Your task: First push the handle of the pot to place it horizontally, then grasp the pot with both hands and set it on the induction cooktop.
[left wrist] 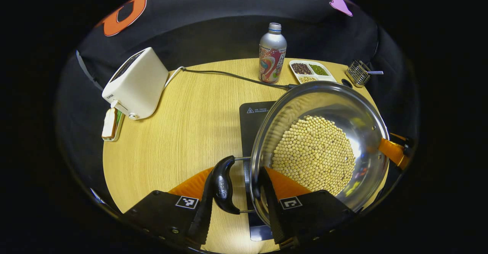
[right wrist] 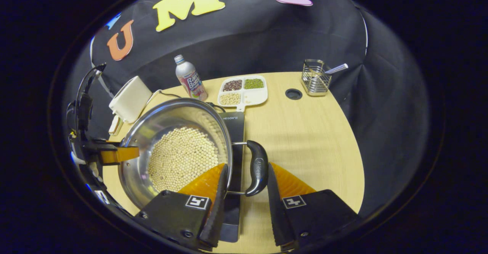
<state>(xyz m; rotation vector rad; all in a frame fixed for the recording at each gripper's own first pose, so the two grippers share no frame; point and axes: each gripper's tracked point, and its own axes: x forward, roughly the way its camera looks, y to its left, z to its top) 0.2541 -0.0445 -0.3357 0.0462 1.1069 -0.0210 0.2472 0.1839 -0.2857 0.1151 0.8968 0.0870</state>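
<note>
A round wooden table point(left wrist: 183, 132) stands against a black cloth wall. A shiny steel pot point(left wrist: 318, 149), its bottom covered with pale round beans point(left wrist: 314, 155), sits over a black induction cooktop point(left wrist: 253, 118) near the front of the table.

In the left gripper view, the left gripper point(left wrist: 236, 193) has its two fingers part-way open around one black loop handle point(left wrist: 223, 185) of the pot; one finger lies outside the handle, the other reaches over the pot's rim. Whether they press on the handle cannot be told.

In the right gripper view, the right gripper point(right wrist: 246, 187) straddles the other handle point(right wrist: 256, 168) in the same way, moderately open, grip unclear.

On the far left is a white toaster point(left wrist: 135, 82) with a slice of bread point(left wrist: 109, 123) beside it. At the far edge stand a metal bottle point(left wrist: 272, 53), a divided dish of grains point(left wrist: 310, 71) and a wire basket point(right wrist: 315, 77).
</note>
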